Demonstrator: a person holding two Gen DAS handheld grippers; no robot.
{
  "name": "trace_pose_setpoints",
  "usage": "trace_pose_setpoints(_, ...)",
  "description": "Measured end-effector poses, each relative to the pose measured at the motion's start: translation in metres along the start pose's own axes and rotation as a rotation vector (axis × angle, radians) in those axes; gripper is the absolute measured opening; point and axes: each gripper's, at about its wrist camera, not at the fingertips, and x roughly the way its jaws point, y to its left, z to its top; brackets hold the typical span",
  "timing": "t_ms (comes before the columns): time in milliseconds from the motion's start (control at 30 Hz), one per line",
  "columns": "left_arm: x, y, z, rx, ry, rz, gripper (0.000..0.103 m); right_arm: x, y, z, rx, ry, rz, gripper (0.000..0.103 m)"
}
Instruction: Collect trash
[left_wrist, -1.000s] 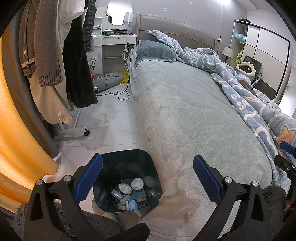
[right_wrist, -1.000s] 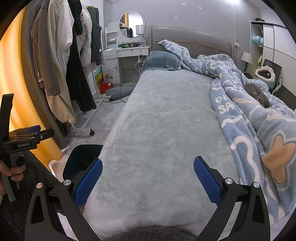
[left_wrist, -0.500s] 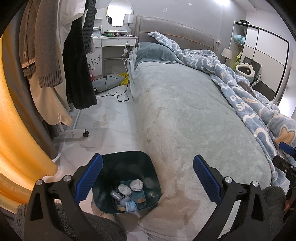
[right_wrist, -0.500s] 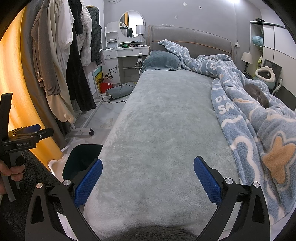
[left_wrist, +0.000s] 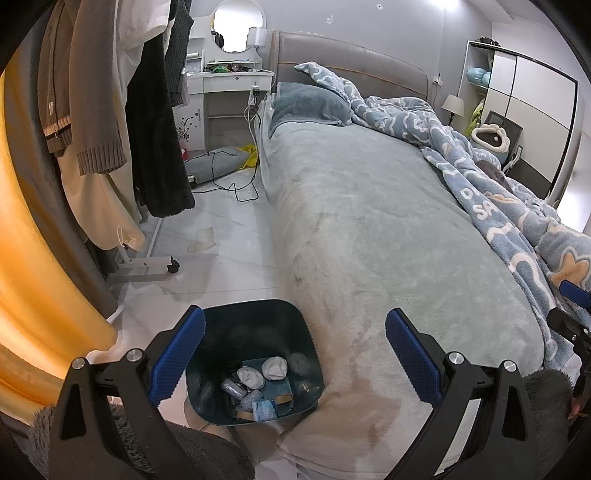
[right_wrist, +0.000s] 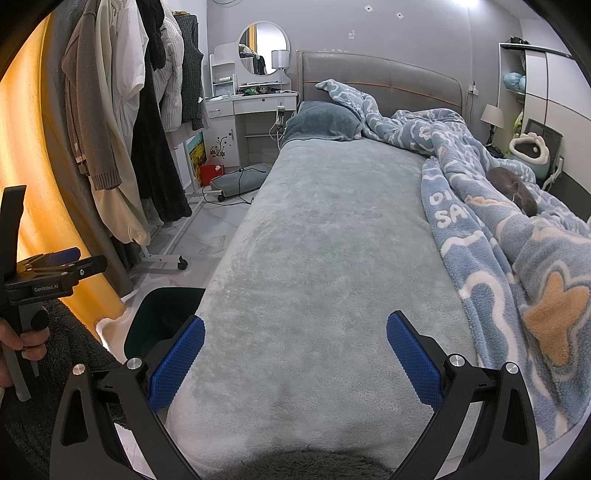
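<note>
Trash in bin, left view only | left tool, right tool: wide apart, empty

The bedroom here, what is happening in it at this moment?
A person holds two grippers at the foot of the bed. The left gripper and the right gripper are both open and carry nothing. A dark green bin beside the bed already holds crumpled trash. A flat scrap lies on the floor.

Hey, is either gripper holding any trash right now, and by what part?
Nothing is held. The left gripper and right gripper are both open and empty.
</note>
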Motion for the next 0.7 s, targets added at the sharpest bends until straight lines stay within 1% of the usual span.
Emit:
trace_pose_setpoints(467,0.0009,0.0020,0.0007,0.001,0.001,-0.005,0.100,-0.0009,-0.0021,0.0008,-0.002,-0.002,-0.003,0.100)
trace_pose_setpoints(567,0.0014,0.0023,0.0004,0.004,0.002,0.004,0.100,-0.0004,-0.0006,0.0012,-0.003,-0.002,-0.004,0.100)
trace_pose_setpoints(700,0.0056,0.0060,0.0006,-0.002,0.023,0.002,0.100,-0.0004,-0.0003,0.0015,-0.003,-0.003,-0.005,0.100)
